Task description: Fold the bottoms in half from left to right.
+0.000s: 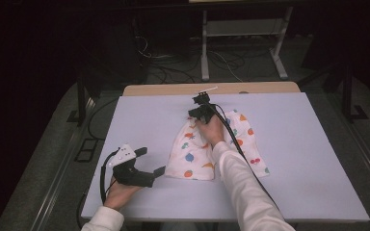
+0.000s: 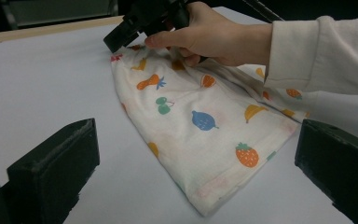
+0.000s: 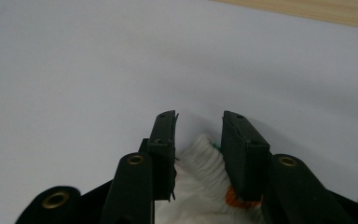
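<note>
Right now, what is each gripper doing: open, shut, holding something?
Left gripper: open, holding nothing, beside the fruit-print cloth.
Right gripper: jaws around a bunched fold at the cloth's far edge; whether the pads press it cannot be told.

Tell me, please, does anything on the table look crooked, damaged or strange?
Nothing looks damaged or spilled. The fruit-print cloth lies folded but askew on the white table, and its far edge is bunched up between the jaws of the right gripper. The left gripper waits open beside it.
</note>
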Tool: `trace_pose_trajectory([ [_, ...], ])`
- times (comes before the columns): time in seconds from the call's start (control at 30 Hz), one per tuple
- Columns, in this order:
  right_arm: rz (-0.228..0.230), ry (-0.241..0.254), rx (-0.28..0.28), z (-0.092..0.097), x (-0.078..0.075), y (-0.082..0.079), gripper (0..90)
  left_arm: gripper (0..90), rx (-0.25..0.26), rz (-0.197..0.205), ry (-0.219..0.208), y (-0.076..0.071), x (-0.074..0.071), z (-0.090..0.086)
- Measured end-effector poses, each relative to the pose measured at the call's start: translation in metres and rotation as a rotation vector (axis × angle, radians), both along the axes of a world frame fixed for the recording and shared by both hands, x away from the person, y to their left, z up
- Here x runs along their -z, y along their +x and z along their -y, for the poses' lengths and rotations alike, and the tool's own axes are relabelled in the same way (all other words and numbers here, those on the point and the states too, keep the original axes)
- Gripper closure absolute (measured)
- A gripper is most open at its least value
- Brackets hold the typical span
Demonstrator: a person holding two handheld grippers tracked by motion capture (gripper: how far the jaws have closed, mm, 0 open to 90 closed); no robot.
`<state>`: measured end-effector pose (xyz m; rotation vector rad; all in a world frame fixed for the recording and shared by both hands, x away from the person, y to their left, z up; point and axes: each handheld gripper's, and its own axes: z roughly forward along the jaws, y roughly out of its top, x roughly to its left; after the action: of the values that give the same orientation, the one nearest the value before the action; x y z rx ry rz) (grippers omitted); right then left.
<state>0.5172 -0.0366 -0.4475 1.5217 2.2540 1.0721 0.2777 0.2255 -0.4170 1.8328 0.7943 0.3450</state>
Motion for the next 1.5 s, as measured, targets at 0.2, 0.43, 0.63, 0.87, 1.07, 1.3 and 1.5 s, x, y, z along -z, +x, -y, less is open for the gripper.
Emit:
trace_pose_trajectory([
  [0.2,0.007,-0.035,0.003,-0.002,0.0,-0.001,70.5,0.0,0.001,0.0,0.001,0.0,0.0,0.0],
  [0.43,0.038,-0.091,-0.03,-0.008,-0.001,-0.004,77.7,0.0,-0.017,-0.019,0.011,0.001,0.001,0.002],
  [0.63,0.067,-0.132,-0.049,-0.011,-0.003,-0.006,84.0,0.0,-0.018,-0.063,0.017,0.004,0.005,0.008],
  [0.87,0.084,-0.134,-0.043,-0.009,-0.007,-0.007,85.2,0.0,-0.029,-0.143,0.011,0.009,0.01,0.014],
  [1.07,0.099,-0.124,-0.043,-0.006,-0.012,-0.008,85.2,0.0,-0.048,-0.23,-0.024,0.016,0.015,0.014],
  [1.3,0.108,-0.112,-0.037,-0.003,-0.017,-0.009,85.2,3.8,-0.07,-0.288,-0.073,0.021,0.018,0.009],
  [1.5,0.115,-0.104,-0.032,0.0,-0.019,-0.011,85.2,5.4,-0.088,-0.31,-0.075,0.023,0.021,0.008],
])
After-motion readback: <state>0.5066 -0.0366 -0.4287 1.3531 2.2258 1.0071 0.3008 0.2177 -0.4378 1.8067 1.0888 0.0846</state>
